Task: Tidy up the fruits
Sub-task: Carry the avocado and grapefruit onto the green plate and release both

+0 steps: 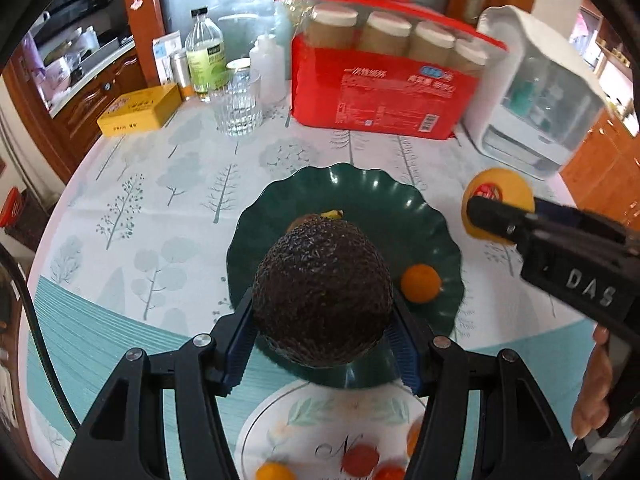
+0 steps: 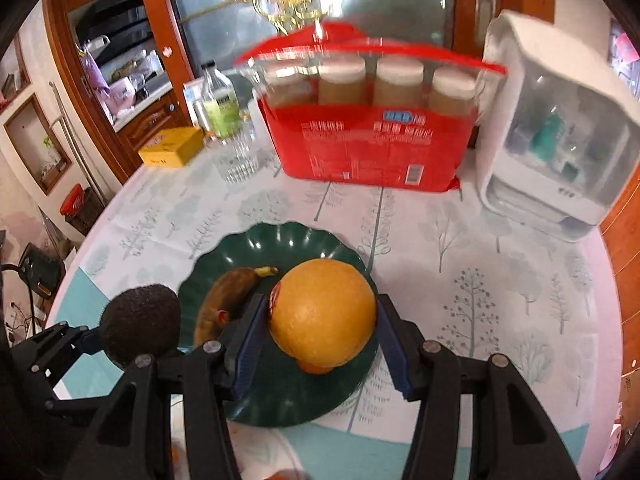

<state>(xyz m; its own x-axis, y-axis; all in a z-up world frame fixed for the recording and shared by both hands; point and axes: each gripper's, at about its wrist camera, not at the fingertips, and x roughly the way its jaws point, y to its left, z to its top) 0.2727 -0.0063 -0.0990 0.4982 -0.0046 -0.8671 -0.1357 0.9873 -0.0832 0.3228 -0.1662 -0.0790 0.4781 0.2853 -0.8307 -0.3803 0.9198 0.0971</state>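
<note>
My left gripper (image 1: 322,320) is shut on a dark avocado (image 1: 322,292) and holds it above the near edge of the dark green plate (image 1: 360,188). My right gripper (image 2: 320,334) is shut on a large orange (image 2: 322,310) with a red sticker, held above the same plate (image 2: 280,396). On the plate lie a small orange (image 1: 421,283) and a browned banana (image 2: 226,300). The avocado also shows in the right wrist view (image 2: 140,324), and the large orange in the left wrist view (image 1: 498,188).
A white floral plate (image 1: 320,420) with small oranges and tomatoes lies near me. At the back stand a red pack of cups (image 1: 384,92), a white appliance (image 1: 540,92), a glass (image 1: 238,108), bottles and a yellow box (image 1: 140,110).
</note>
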